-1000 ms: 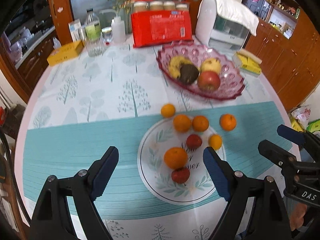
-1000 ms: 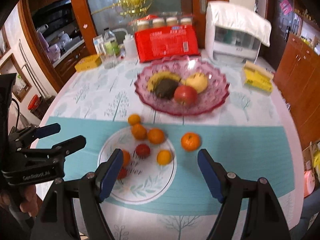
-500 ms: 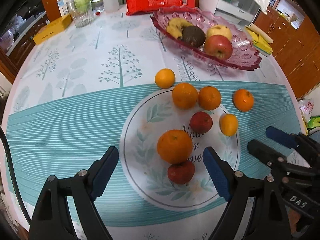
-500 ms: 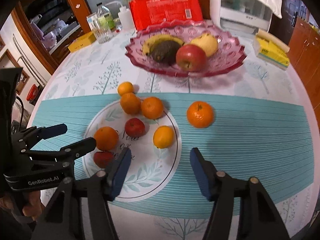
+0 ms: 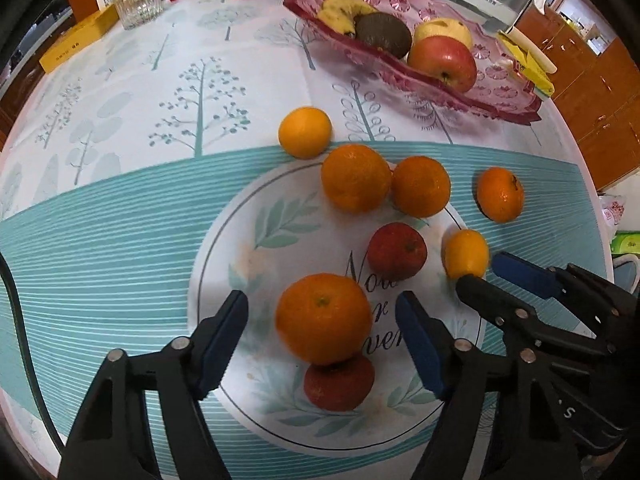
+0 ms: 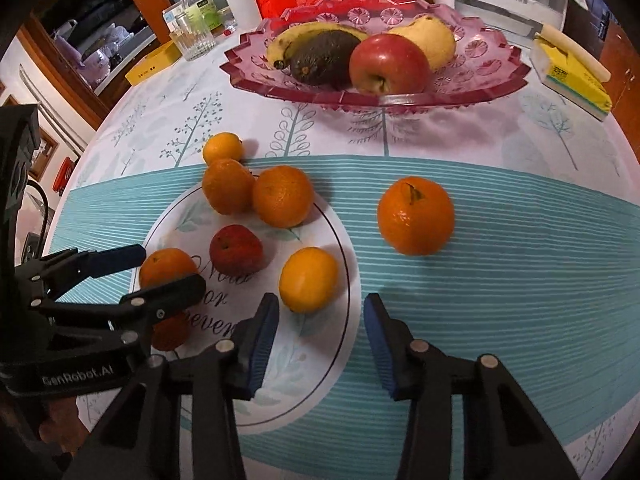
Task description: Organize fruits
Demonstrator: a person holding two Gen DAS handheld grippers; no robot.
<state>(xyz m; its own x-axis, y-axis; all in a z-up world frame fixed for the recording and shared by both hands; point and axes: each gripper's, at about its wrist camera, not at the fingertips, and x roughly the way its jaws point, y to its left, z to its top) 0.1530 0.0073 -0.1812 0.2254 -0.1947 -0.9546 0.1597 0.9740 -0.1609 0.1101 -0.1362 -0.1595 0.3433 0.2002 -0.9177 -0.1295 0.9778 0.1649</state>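
The left claw (image 5: 322,332), fingers apart, is straddling a large orange (image 5: 323,317) near the tabletop (image 5: 120,216) front. The right claw (image 6: 320,340), also apart, is nearing a yellow citrus (image 6: 309,279). Crowded neighbours are risking nudges; round fruit could roll away.

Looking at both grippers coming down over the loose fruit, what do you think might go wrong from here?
The left gripper straddles an orange that touches a red fruit; closing may nudge that away. The right gripper sits near the yellow citrus, and the two grippers are close enough to collide.
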